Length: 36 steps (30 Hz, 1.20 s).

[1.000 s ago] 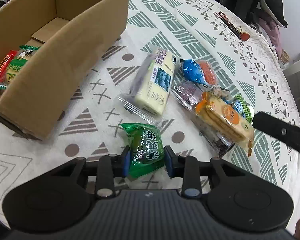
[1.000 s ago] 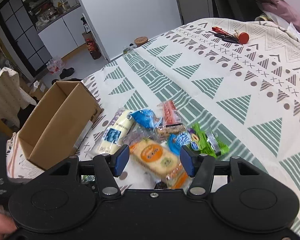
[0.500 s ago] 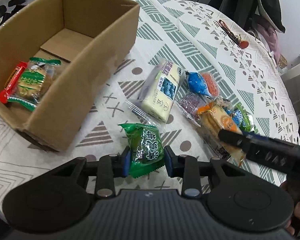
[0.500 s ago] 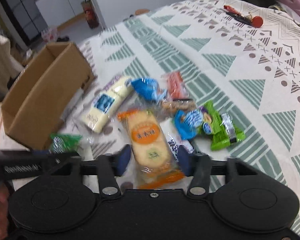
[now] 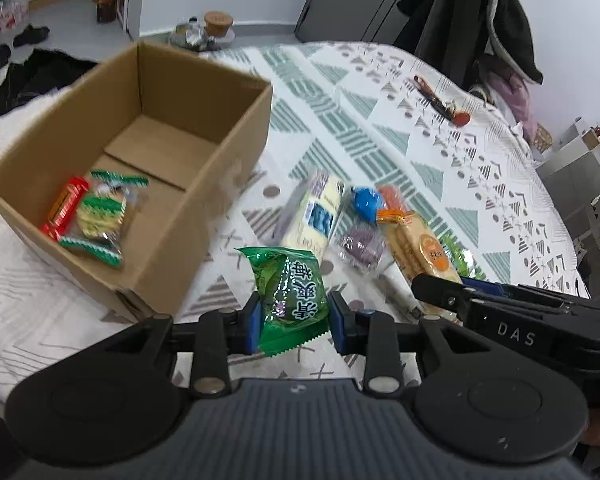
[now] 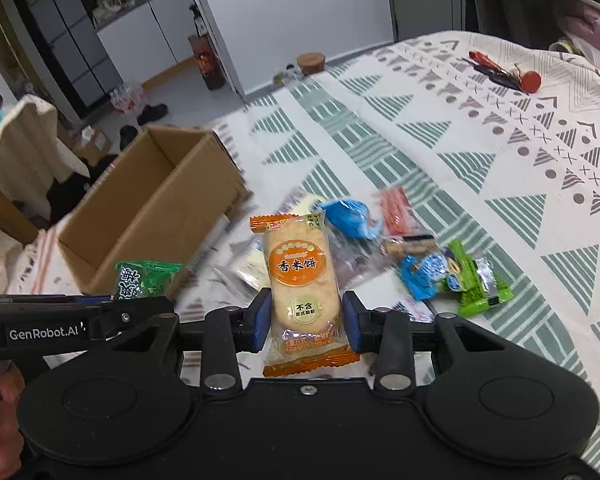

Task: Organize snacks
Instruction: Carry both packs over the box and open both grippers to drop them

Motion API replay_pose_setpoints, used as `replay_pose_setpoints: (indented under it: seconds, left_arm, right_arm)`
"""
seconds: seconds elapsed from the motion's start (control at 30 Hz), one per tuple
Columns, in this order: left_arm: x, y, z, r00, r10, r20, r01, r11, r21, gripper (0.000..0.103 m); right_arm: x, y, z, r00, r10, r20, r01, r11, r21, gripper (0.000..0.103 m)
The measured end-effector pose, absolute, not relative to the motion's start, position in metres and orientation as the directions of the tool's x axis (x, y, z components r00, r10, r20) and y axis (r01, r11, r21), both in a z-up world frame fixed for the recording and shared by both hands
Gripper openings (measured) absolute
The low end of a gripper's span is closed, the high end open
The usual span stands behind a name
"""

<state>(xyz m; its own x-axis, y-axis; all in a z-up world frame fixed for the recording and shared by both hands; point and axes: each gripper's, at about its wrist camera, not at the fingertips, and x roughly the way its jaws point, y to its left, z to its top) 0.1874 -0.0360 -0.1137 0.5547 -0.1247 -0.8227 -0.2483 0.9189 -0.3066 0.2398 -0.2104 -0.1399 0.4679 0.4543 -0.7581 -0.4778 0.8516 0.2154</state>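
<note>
My left gripper (image 5: pixel 294 322) is shut on a green snack packet (image 5: pixel 290 294) and holds it above the table, right of the open cardboard box (image 5: pixel 228 140). The box holds a red packet (image 5: pixel 64 206) and a green-edged cracker packet (image 5: pixel 100 210). My right gripper (image 6: pixel 306 322) is shut on an orange rice cracker packet (image 6: pixel 302 286) and holds it lifted over the snack pile. The green packet (image 6: pixel 142 278) and the box (image 6: pixel 156 216) also show in the right wrist view. A yellow-white bar packet (image 5: pixel 314 210), a blue packet (image 6: pixel 350 216) and green packets (image 6: pixel 470 280) lie on the patterned tablecloth (image 6: pixel 480 168).
A red-handled tool (image 6: pixel 504 72) lies far back on the table. A coat (image 5: pixel 496 12) hangs on a chair behind the table. Shoes and bottles sit on the floor (image 5: pixel 28 32) past the table's far edge.
My right gripper closed on the orange rice cracker packet and lifted it off the pile. My left gripper rose with the green packet, closer to the box.
</note>
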Motion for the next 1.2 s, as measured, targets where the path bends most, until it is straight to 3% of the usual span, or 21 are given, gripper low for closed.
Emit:
replay_pose_setpoints:
  seconds: [1.2]
  left_arm:
    - [0.160, 0.037, -0.046, 0.651, 0.009, -0.759, -0.299, 0.922, -0.245, 0.033]
  right_arm:
    - [0.207, -0.134, -0.091, 0.608, 0.522, -0.598, -0.467, 0.844, 0.263, 0.037]
